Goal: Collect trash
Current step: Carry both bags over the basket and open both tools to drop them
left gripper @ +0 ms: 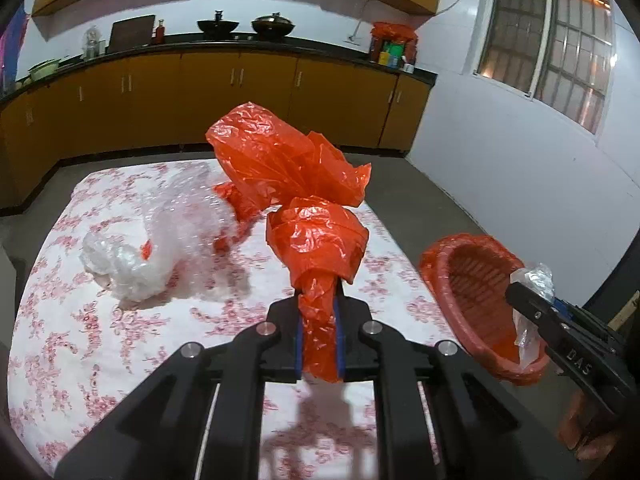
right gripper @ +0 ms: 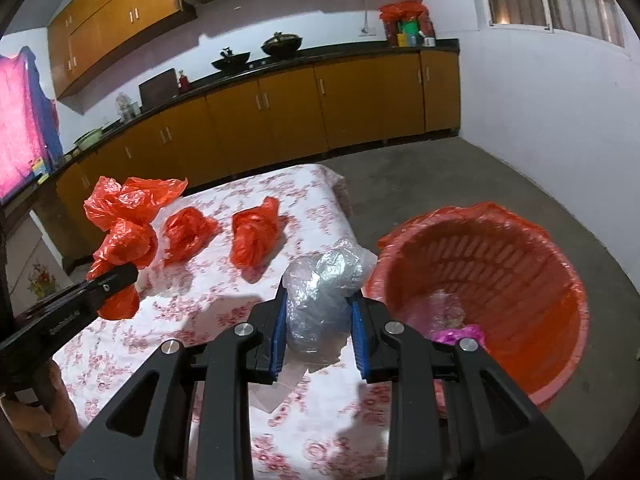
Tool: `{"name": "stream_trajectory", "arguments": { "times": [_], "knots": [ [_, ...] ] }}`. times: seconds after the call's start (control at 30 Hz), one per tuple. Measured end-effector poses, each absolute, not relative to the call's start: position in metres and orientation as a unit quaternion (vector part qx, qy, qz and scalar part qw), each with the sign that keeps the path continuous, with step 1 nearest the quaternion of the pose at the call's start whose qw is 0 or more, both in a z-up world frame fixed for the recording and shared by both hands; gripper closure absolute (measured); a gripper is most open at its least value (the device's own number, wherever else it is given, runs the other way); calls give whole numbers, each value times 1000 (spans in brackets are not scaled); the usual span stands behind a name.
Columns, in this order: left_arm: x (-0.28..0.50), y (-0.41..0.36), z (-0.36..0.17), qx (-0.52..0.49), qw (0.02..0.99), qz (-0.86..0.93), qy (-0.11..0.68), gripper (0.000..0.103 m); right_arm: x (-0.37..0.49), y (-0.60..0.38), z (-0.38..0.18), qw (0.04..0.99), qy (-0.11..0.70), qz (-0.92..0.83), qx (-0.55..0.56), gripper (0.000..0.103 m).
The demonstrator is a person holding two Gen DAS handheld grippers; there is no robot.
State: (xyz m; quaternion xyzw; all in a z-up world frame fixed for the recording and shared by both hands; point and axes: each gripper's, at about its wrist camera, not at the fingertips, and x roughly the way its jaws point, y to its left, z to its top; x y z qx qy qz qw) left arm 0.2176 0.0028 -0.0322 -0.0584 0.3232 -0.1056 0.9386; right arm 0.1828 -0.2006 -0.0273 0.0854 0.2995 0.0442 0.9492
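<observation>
My left gripper [left gripper: 319,308] is shut on the twisted neck of a crumpled red plastic bag [left gripper: 296,172], held up above the floral table. The same bag [right gripper: 124,220] and left gripper [right gripper: 120,276] appear at the left of the right wrist view. My right gripper [right gripper: 320,308] is shut on a wad of clear plastic wrap [right gripper: 324,280], just left of the red basket [right gripper: 520,264]. That basket stands on the floor by the table's right edge, lined with red plastic, with a pink scrap [right gripper: 460,336] inside. The right gripper [left gripper: 528,296] shows beside the basket [left gripper: 468,280].
The table's floral cloth [left gripper: 80,320] carries a heap of bubble wrap [left gripper: 160,240]. Two more red bags [right gripper: 188,236] [right gripper: 254,240] lie on the cloth [right gripper: 160,344]. Brown cabinets and a dark counter run along the back wall. Grey floor surrounds the basket.
</observation>
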Motion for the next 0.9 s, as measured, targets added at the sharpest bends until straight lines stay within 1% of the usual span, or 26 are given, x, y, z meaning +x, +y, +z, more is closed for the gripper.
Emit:
{"name": "stream_trajectory", "arguments": {
  "times": [0.33,0.9],
  "knots": [
    [212,-37,-24,-43,935,-144,320,90,172,-238,-29,951,294,0,96,75],
    [215,-106,-29,-22,921,-208,328,90,167,-288,-38,947,292,-49,126,75]
  ]
}}
